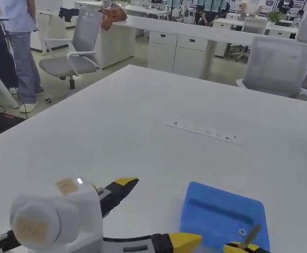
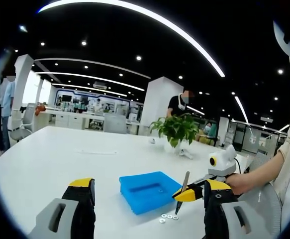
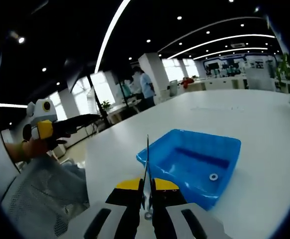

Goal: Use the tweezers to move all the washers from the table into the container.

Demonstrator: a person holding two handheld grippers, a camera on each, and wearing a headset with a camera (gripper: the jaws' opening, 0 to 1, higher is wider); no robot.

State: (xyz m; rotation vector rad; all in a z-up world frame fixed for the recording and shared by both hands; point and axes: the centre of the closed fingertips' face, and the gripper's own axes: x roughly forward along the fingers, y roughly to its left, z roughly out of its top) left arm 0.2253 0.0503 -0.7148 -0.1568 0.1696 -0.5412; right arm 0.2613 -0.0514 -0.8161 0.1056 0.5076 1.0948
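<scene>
Three small metal washers (image 2: 168, 217) sit by the blue plastic tray (image 2: 147, 191); right gripper (image 3: 145, 191) clamps thin tweezers (image 3: 146, 159), left gripper (image 2: 149, 185) gapes empty. Next: pinch one, probably.

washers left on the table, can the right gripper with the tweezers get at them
Probably yes: the tweezers in the right gripper point down close above the washers, beside the container, and nothing lies between.

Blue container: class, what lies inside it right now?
One washer lies on the floor of the blue container. Its near wall covers a strip of that floor, so anything there stays unseen.
</scene>
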